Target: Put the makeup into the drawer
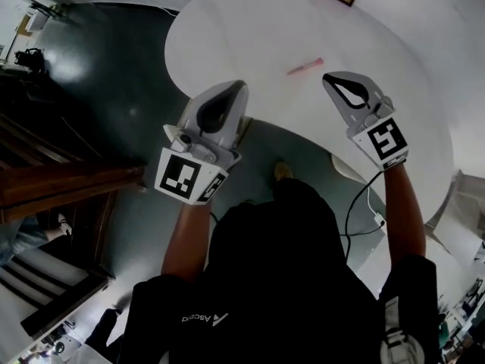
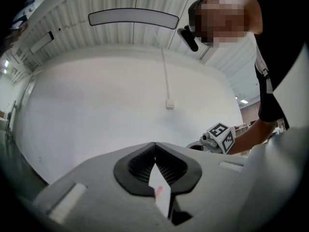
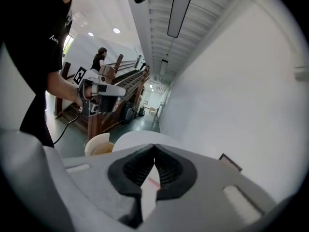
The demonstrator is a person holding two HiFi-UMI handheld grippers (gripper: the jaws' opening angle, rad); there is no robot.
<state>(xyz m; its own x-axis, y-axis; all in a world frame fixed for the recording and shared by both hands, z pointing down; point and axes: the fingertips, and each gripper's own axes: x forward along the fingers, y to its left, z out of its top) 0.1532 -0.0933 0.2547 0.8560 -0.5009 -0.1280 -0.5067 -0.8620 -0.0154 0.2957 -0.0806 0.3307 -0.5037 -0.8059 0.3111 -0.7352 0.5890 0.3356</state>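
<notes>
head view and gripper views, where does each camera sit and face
Head view: on the person's head, looking steeply down at the white table, pink stick, left tongs, right tongs, forearms.
Left gripper view: on the left tongs, facing a white wall; the person's right arm shows.
Right gripper view: on the right tongs, facing across the table toward a hall; the left arm shows.
Shared: each gripper view catches the other tongs; all show the pink stick.

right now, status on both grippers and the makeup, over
Left gripper shut, empty. Right gripper shut, empty. Pink makeup stick lies on the white table, just ahead of both, untouched. Nothing in between; no drawer in view.
</notes>
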